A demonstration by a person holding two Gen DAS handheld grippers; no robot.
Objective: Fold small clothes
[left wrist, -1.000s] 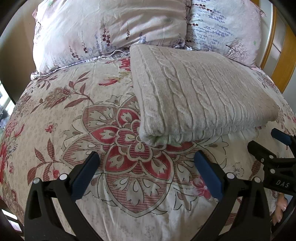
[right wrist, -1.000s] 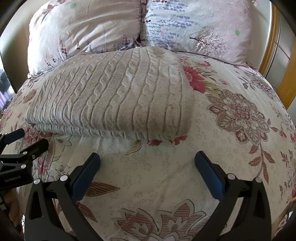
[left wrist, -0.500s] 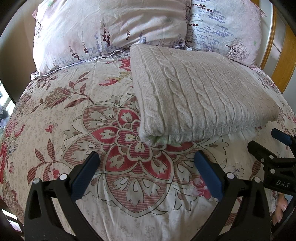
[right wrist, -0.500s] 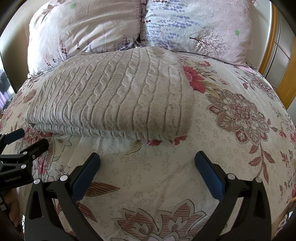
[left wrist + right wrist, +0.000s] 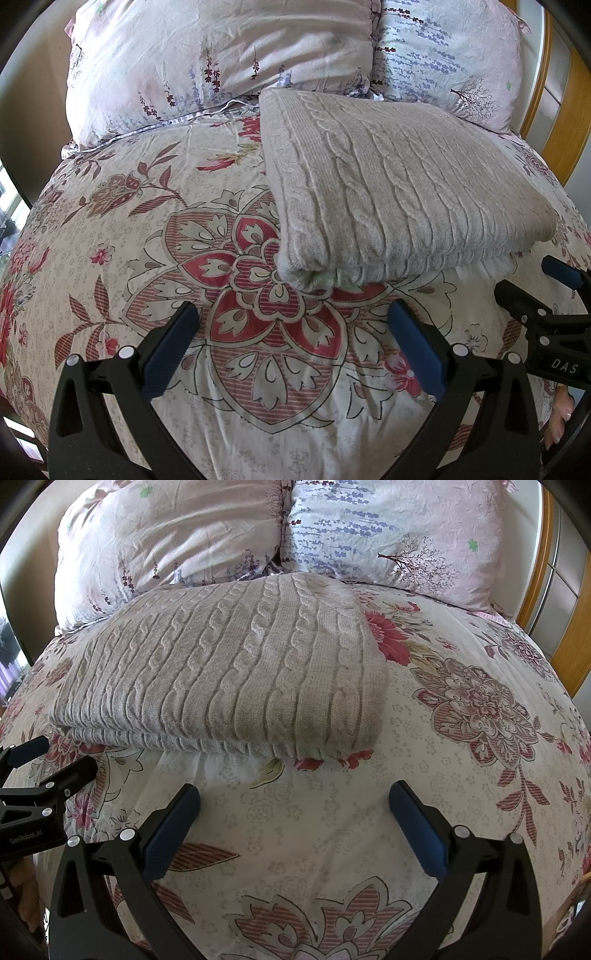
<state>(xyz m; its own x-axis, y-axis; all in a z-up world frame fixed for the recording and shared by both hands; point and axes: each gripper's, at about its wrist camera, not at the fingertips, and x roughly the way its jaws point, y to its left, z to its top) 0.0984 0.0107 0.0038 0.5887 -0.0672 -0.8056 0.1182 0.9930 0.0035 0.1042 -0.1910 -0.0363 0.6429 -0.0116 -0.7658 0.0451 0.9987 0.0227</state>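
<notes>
Beyond both gaping tongs, folded sweater

There was 1 folded sweater, grey cable-knit, lying on 1 bed under 1 floral duvet cover. 2 pillows stood at the head of the bed: 1 pink pillow and 1 pillow with blue flowers. 2 grippers were in view, the left gripper and the right gripper, each with 2 fingers carrying 2 blue pads. 1 wooden frame showed at the edge beside the bed.
</notes>
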